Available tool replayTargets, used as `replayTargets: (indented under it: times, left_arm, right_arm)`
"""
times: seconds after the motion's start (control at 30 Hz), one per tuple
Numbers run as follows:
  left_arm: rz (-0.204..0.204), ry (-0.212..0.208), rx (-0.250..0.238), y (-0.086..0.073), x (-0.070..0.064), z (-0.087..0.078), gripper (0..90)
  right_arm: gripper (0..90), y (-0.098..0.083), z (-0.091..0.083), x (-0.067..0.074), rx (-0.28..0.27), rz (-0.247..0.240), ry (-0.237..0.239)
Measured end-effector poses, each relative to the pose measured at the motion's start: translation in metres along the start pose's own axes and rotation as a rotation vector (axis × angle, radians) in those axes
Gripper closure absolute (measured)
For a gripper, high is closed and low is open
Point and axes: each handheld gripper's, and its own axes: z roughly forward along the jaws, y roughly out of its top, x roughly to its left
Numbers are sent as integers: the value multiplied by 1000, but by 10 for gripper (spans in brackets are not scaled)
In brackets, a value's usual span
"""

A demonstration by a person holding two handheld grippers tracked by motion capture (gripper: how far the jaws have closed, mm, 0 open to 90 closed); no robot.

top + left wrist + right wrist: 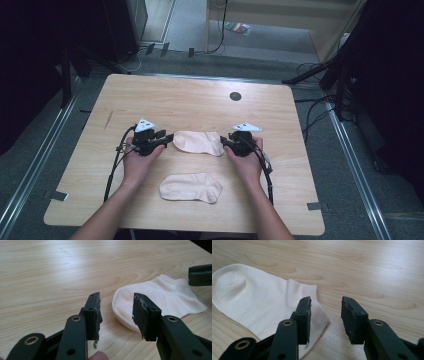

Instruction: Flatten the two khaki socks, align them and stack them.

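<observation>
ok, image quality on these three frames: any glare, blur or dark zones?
High view: table evenly lit, surroundings fall to near black, picture soft overall. Left gripper view: far sock sharp, the close-up left gripper slightly soft, mild sheen on the wood. Right gripper view: sock weave crisp, broad pale glare across the far wood, right gripper a touch soft.

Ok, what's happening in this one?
A person holds a hand-held gripper in each hand at either end of the far sock on the wooden table. The left hand-held gripper faces its rounded toe, the right hand-held gripper its cuff. Both are open, nothing gripped yet. The near sock lies untouched.
</observation>
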Motion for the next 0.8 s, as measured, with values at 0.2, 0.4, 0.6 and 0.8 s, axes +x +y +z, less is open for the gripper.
replayTargets:
  times: [0.2, 0.4, 0.6, 0.8]
  left_arm:
    - [17, 23, 30, -4, 1, 10, 609]
    - [17, 18, 47, -7, 1, 16, 629]
    - [17, 0, 76, -9, 1, 19, 707]
    - [25, 13, 80, -9, 0, 20, 753]
  right_arm:
    - [605, 0, 0, -1, 4, 5, 2]
    - [605, -1, 2, 0, 12, 0, 11]
    - [599, -2, 3, 2, 18, -7, 36]
    - [612, -3, 4, 3, 33, -27, 49]
